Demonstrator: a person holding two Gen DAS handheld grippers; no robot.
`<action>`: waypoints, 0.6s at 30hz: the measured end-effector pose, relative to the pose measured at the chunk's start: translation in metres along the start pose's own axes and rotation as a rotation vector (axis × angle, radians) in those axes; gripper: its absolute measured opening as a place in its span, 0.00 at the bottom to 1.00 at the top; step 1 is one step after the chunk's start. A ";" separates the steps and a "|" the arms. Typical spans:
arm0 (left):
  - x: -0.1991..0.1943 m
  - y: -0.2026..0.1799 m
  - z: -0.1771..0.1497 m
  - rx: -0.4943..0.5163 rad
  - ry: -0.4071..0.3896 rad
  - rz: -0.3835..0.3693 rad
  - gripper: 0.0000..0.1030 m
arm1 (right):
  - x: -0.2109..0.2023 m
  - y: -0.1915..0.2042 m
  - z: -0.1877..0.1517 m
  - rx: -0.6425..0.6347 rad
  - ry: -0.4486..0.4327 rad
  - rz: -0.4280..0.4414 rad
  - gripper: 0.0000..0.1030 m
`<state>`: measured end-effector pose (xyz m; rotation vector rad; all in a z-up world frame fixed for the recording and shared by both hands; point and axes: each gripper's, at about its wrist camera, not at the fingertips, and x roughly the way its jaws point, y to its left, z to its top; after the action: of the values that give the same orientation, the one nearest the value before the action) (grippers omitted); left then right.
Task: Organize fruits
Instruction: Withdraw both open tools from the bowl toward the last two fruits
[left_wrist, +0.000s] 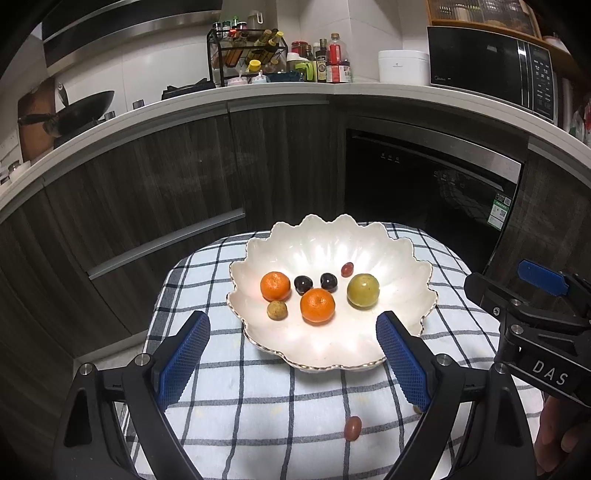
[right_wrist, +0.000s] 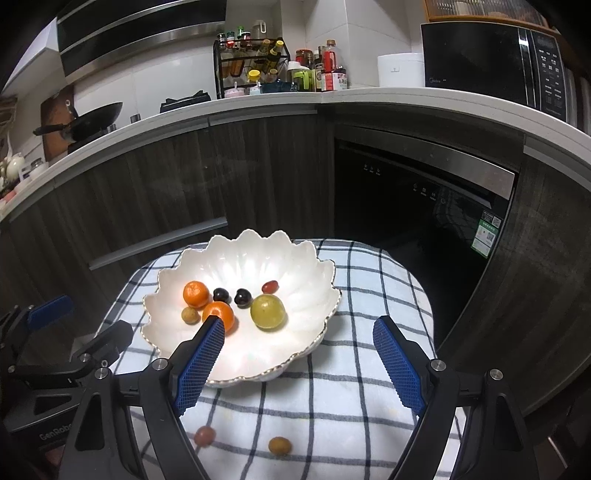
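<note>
Left wrist view: small tan round fruit (left_wrist: 416, 408) on the checked blue-and-white cloth (left_wrist: 258, 406) almost fully hidden behind the left gripper's right-hand blue ribbed finger (left_wrist: 402, 363); only a sliver shows. Right gripper (left_wrist: 543, 295) cut off by the right edge, person's hand (left_wrist: 554, 439) under it partly out of frame.

Right wrist view: nearer orange mandarin (right_wrist: 221, 314) in the white scalloped bowl (right_wrist: 314, 332) partly covered by the right gripper's left-hand blue finger (right_wrist: 201, 363). Left gripper (right_wrist: 66, 325) cropped at the left edge. Bottle labels on the counter too small to read.
</note>
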<state>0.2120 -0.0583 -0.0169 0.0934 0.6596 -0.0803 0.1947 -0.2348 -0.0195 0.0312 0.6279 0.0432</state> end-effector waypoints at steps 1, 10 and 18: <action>-0.001 -0.001 -0.001 0.001 -0.001 0.000 0.89 | -0.001 0.000 -0.001 -0.002 -0.001 0.000 0.81; -0.009 -0.003 -0.013 -0.003 -0.003 -0.007 0.89 | -0.010 0.000 -0.011 -0.027 -0.025 -0.016 0.81; -0.014 -0.006 -0.024 0.026 -0.009 -0.016 0.89 | -0.017 0.003 -0.025 -0.095 -0.047 -0.021 0.81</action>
<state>0.1863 -0.0615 -0.0276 0.1128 0.6502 -0.1050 0.1661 -0.2317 -0.0299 -0.0658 0.5788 0.0519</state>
